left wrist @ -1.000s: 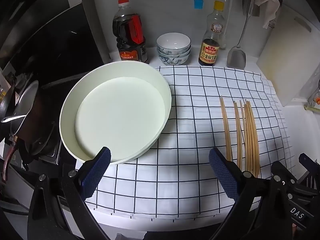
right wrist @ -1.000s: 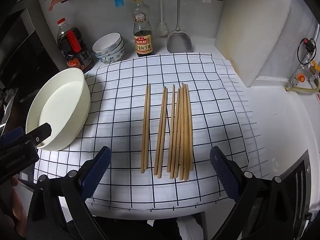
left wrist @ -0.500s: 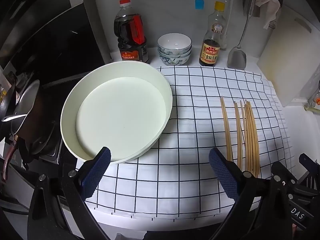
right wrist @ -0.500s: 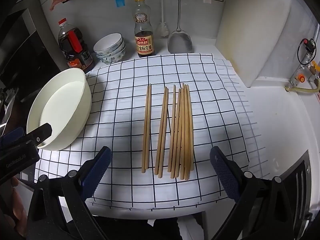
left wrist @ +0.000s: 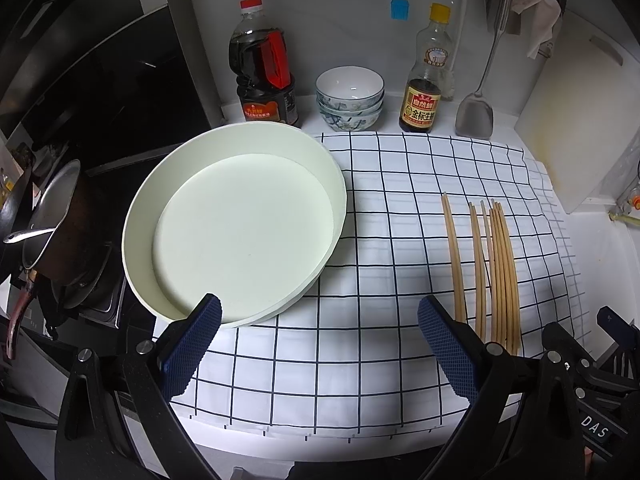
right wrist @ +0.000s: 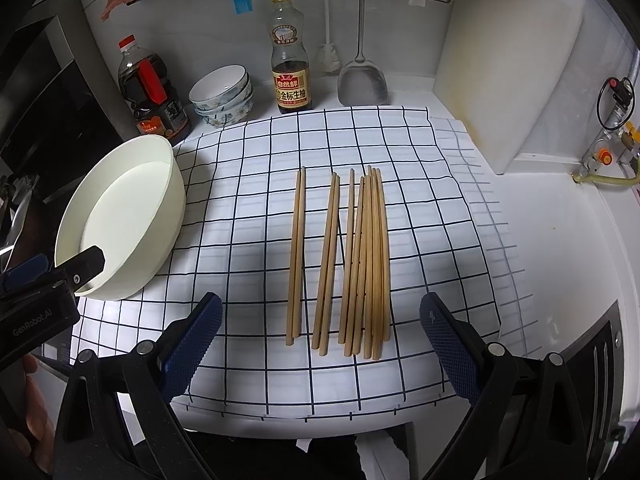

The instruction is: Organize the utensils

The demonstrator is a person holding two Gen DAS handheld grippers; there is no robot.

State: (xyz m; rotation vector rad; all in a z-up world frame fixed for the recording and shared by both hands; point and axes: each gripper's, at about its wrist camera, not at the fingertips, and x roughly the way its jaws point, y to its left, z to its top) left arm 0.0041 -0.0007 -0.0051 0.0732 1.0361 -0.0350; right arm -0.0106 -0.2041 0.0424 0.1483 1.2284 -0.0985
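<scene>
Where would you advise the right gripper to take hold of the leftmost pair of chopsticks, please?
Probably near the close ends of the leftmost pair, from above, jaws across its width. It lies flat and apart from the others, leaving room for the open right gripper.

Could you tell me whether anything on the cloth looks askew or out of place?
Mostly tidy. The chopsticks lie in rough rows, but the right-hand bunch is bundled unevenly, with sticks crossing and ends not lined up. The white dish overhangs the cloth's left edge. Nothing looks spilled or broken.
</scene>
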